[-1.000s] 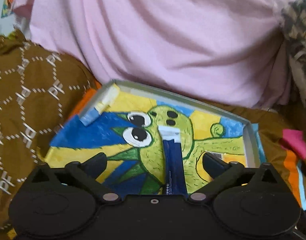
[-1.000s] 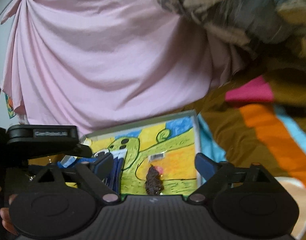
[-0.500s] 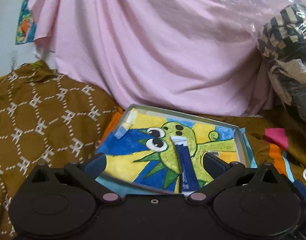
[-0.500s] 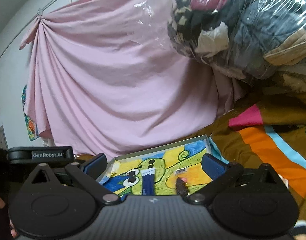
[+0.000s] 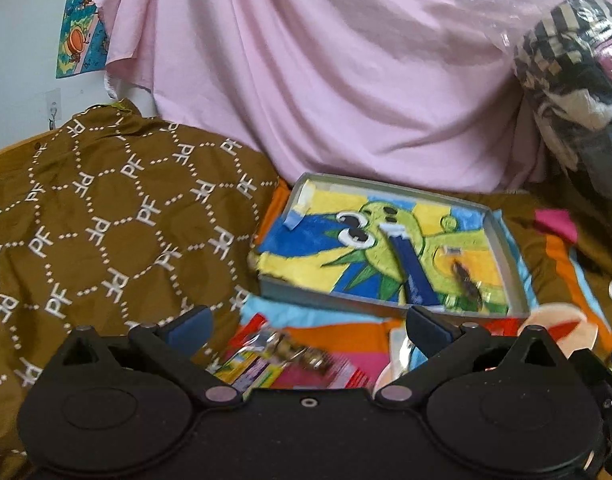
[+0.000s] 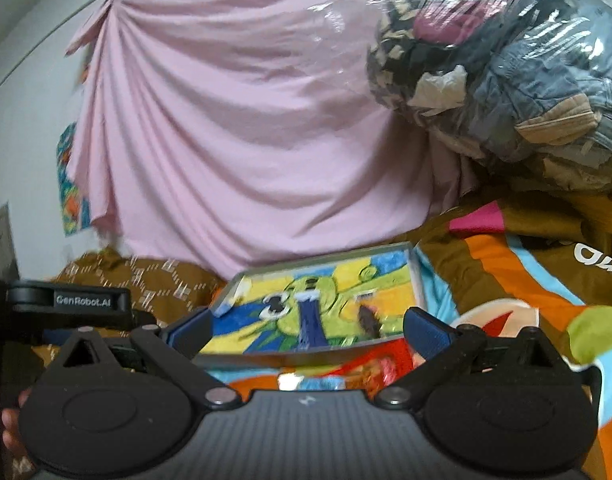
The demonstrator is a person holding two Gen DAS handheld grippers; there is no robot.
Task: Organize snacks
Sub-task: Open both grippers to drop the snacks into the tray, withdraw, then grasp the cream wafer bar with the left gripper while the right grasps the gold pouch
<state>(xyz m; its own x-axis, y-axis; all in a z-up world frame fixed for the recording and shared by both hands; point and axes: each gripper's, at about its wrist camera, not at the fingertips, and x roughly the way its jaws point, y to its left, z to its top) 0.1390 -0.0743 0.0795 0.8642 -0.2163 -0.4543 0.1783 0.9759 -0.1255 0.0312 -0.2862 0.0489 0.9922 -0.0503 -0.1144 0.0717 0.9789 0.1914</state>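
Note:
A shallow grey tray (image 5: 506, 246) with a green cartoon creature painted inside lies on the bed; it also shows in the right wrist view (image 6: 420, 280). In it lie a long dark blue snack pack (image 5: 412, 266) (image 6: 312, 322) and a small clear pack with a dark brown snack (image 5: 468, 284) (image 6: 368, 320). Several loose colourful snack packs (image 5: 290, 354) lie in front of the tray, blurred. My left gripper (image 5: 306, 320) is open and empty above those packs. My right gripper (image 6: 306, 326) is open and empty just before the tray.
A brown patterned blanket (image 5: 106, 220) is heaped at the left. A pink sheet (image 5: 326, 80) hangs behind the tray. A clear bag of clothes (image 6: 506, 72) sits at the right. A striped orange, blue and pink cloth (image 6: 506, 264) covers the bed.
Both grippers have pulled back and up from the tray. The tray looks smaller and farther, and loose snack packs in front of it have come into view.

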